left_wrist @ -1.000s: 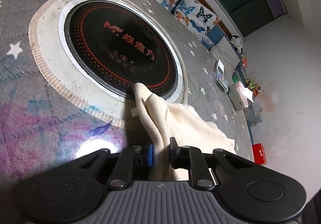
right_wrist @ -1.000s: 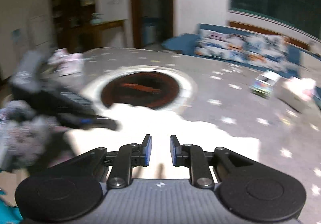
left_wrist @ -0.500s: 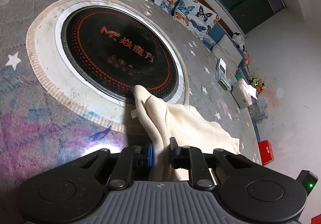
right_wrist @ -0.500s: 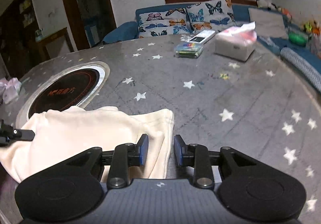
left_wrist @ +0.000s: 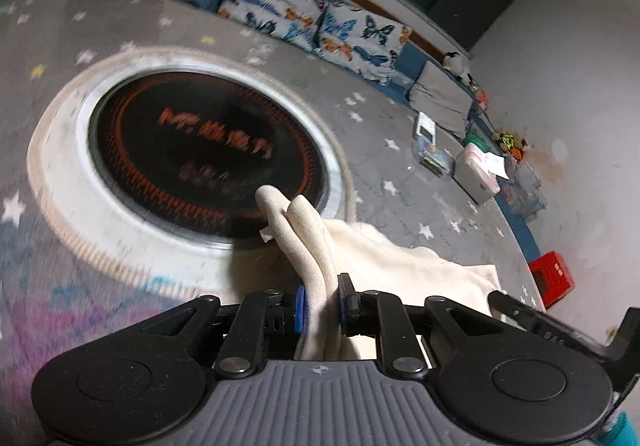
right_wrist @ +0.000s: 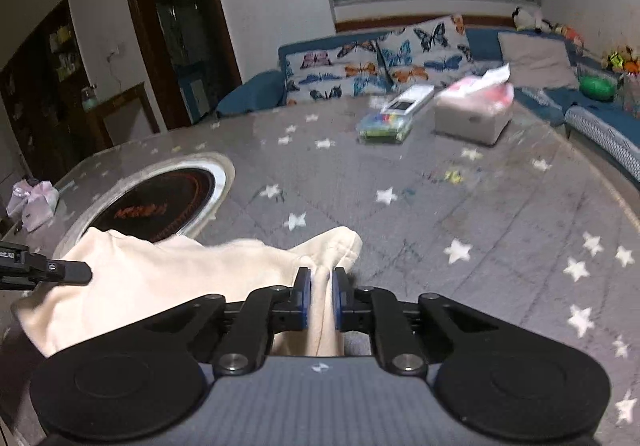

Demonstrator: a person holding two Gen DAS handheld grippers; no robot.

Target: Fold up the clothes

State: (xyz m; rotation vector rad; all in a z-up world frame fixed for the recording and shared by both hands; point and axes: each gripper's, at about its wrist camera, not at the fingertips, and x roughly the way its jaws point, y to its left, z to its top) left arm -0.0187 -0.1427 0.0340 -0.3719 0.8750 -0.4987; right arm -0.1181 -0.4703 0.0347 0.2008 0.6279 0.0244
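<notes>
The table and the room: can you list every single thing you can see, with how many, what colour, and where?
cream fleece garment: one, on table, pinched at two spots
round black cooktop: one, orange print, set in table
grey star-print tablecloth: one, covers table
white tissue box: one, far side
colourful clear-plastic packet: one, beside box
butterfly cushions: two, blue sofa
red crate: one, on floor
left gripper: shut on garment
right gripper: shut on garment

Matt fleecy cream cloth garment (left_wrist: pixel 400 258) (soft nap) beside a glossy glass cooktop (left_wrist: pixel 192 150).
</notes>
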